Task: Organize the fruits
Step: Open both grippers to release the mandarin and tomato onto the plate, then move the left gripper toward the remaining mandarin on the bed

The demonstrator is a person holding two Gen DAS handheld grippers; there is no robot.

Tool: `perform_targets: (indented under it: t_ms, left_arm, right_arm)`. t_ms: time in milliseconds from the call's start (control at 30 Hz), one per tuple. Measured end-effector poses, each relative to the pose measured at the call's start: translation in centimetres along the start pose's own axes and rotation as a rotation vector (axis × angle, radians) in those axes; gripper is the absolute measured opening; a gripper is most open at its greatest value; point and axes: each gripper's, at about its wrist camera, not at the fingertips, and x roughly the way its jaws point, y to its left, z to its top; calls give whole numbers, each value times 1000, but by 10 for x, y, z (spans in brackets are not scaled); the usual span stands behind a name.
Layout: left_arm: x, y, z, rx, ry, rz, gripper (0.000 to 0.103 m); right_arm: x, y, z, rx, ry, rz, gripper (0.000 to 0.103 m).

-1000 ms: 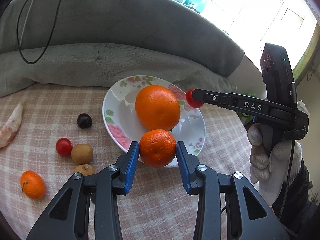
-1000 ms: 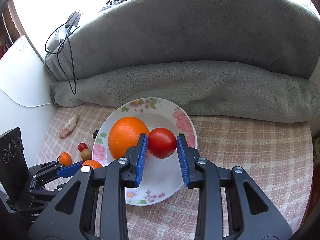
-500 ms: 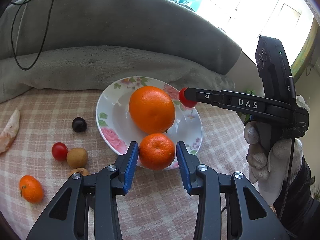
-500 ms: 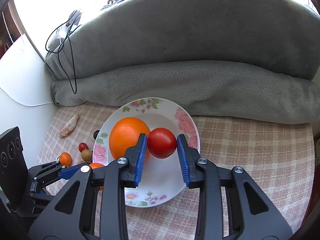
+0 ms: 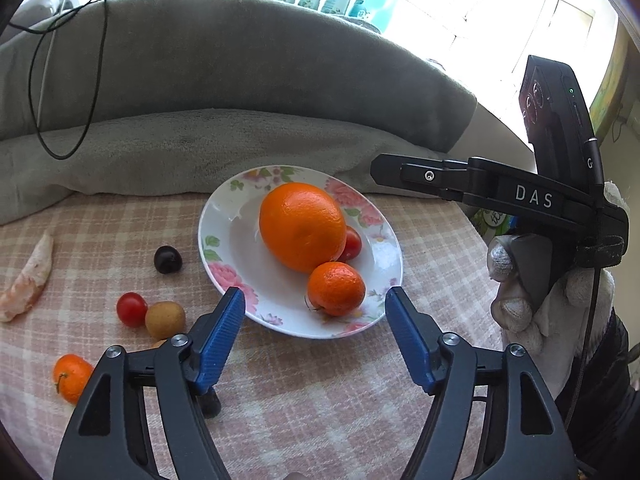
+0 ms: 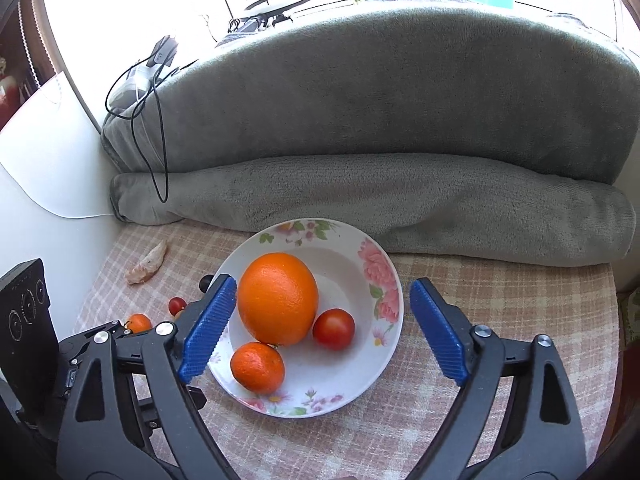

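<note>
A checked cloth [image 6: 480, 300] covers the table, with a grey blanket [image 6: 360, 120] banked along its far edge. The plate [image 6: 384, 344] holds an orange [image 6: 278, 298], mandarin [image 6: 258, 367] and tomato [image 6: 334, 329]. Both the left gripper [image 5: 314, 334] and right gripper [image 6: 320, 328] are released, holding nothing. Small fruits [image 5: 165, 319], perhaps longans, lie left of the plate.

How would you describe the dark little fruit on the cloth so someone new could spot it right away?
Start at the floral plate on the checked cloth. Just off its rim, on the side away from the right gripper, a dark cherry-like fruit lies alone. It is the only near-black piece; its neighbours are red, tan or orange.
</note>
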Motion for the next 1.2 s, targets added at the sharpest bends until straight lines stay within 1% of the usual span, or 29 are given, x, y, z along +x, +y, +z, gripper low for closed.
perform_targets:
  t_ms: [33, 67, 267, 533, 767, 900, 1200]
  left_arm:
    - [-1, -1, 0, 3, -5, 6, 79]
    - [-3, -1, -1, 4, -9, 10, 80]
    - [-15, 2, -2, 3, -25, 26, 80]
    - [-33, 9, -5, -15, -54, 20, 80]
    - [-51, 22, -10, -25, -79, 51, 80]
    - [-64, 35, -14, -35, -95, 81, 80]
    - [-89, 74, -26, -78, -128, 183, 80]
  right_arm:
    - [-1, 1, 0, 1, 0, 3, 91]
    - [-2, 1, 1, 2, -1, 3, 91]
    - [-9, 6, 0, 8, -13, 15, 91]
    - [-17, 17, -3, 7, -19, 29, 91]
    - [-27, 32, -5, -14, -32, 50, 91]
    - [-31, 42, -7, -33, -34, 68, 91]
    - [-35, 71, -18, -94, -21, 113, 91]
